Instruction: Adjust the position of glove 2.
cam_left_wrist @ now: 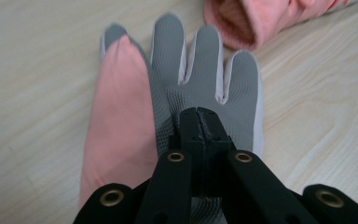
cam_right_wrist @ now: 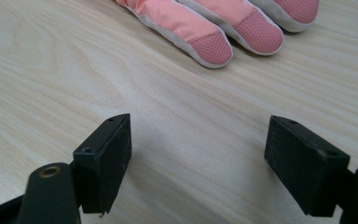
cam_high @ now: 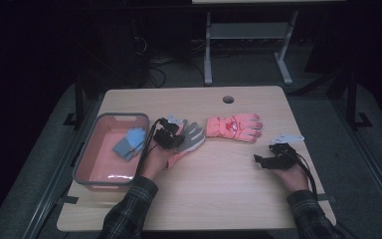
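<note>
On a light wooden counter (cam_high: 219, 189), the left hand-held gripper (cam_left_wrist: 199, 114) has its jaws pressed together on the palm of a grey and pink glove (cam_left_wrist: 205, 88), pinching the fabric. This glove lies flat near the counter's middle, fingers pointing away, just right of a pink bin (cam_high: 87, 164) that holds a blue glove (cam_high: 129, 143). A pink winter glove (cam_high: 234, 127) lies just to the right of the grey one, farther back. The right hand-held gripper (cam_right_wrist: 198, 158) hovers near the right edge with jaws wide apart, gripping nothing, its tips facing the pink glove's fingertips.
</note>
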A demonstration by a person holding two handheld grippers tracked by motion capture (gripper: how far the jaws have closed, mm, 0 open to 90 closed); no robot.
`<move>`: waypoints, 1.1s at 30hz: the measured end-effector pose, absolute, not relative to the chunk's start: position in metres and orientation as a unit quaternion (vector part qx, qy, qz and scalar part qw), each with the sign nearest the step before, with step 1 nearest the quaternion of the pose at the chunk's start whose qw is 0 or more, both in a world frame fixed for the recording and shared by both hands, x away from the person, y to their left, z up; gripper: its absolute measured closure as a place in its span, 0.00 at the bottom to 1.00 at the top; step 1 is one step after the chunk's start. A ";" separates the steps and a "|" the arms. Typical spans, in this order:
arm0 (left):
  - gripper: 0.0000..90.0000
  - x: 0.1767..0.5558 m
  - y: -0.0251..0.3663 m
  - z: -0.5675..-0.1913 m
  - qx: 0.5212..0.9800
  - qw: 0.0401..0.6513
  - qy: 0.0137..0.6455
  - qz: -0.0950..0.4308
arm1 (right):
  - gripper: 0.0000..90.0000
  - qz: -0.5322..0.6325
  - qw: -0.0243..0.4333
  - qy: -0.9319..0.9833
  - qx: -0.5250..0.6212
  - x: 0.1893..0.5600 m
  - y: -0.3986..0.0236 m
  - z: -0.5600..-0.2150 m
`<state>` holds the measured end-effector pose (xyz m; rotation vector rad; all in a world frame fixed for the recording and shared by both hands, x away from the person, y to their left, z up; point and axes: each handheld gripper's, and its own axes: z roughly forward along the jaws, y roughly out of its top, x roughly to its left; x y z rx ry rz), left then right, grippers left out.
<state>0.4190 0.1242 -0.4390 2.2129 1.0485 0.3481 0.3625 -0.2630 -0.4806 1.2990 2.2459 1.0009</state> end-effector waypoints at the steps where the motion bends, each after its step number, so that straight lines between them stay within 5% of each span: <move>1: 1.00 0.418 0.123 -0.440 0.847 0.327 0.398 0.131 | 0.25 0.353 0.179 0.795 0.460 0.363 -0.263 -0.481; 33: 0.99 0.343 0.071 -0.436 0.897 0.338 0.282 0.030 | 0.25 0.351 0.182 0.797 0.457 0.363 -0.262 -0.481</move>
